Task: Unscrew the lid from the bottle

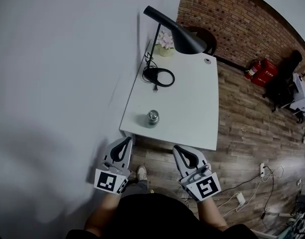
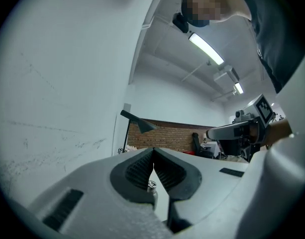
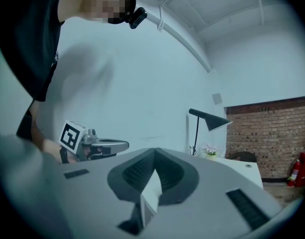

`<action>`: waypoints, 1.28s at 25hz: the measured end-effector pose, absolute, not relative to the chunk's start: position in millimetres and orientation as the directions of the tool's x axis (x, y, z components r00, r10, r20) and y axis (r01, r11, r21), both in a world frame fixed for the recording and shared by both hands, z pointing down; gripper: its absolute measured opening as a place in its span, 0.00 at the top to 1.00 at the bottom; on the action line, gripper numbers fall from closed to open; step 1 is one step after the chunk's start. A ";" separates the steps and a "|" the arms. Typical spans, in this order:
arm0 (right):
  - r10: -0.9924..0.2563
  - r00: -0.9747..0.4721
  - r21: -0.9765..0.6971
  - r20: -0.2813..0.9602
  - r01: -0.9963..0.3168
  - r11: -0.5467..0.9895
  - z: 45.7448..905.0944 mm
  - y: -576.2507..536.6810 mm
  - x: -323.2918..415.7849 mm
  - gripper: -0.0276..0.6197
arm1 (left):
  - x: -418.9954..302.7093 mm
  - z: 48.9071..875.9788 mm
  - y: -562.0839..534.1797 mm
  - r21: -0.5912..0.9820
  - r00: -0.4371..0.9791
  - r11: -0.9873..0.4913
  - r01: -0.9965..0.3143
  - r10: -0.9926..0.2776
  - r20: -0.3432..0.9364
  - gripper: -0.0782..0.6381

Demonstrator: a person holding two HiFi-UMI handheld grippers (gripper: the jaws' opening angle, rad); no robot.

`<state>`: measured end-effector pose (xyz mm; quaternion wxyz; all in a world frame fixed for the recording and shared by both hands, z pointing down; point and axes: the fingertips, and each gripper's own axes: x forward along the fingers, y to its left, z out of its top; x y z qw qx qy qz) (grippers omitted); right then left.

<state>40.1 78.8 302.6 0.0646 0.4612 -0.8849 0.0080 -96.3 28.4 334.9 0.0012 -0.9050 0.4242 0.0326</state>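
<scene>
White table (image 1: 192,93) stands against a pale wall, over wood flooring. The left gripper (image 1: 127,140) and right gripper (image 1: 176,149) hang side by side short of its near edge, each with jaws together and empty. The bottle (image 1: 152,117) stands upright ahead of them, between the two.

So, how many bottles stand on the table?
1. The bottle stands near the front edge of the table, on the wall side. The lamp may hide a small part.

Shiny metal bottle (image 1: 152,117) on smooth matt table (image 1: 192,98).
</scene>
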 end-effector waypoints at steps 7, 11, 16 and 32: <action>-0.804 -0.581 0.044 0.127 -0.806 0.590 307.7 57.3 28.0 0.94 | -102.3 350.2 7.5 0.038 0.634 -0.635 -0.771 -0.772 -0.043 0.86; -0.807 -0.574 0.033 0.138 -0.812 0.583 308.1 47.8 34.1 0.94 | -93.6 354.4 -0.5 0.036 0.645 -0.645 -0.763 -0.764 -0.022 0.86; -0.804 -0.579 0.011 0.138 -0.810 0.586 316.3 26.1 47.0 0.94 | -76.6 370.7 -16.9 0.041 0.655 -0.654 -0.755 -0.756 0.012 0.86; -0.747 -0.620 0.039 0.239 -0.763 0.645 386.4 -40.3 47.6 0.90 | -40.5 455.3 -56.8 0.137 0.723 -0.710 -0.691 -0.677 0.138 0.81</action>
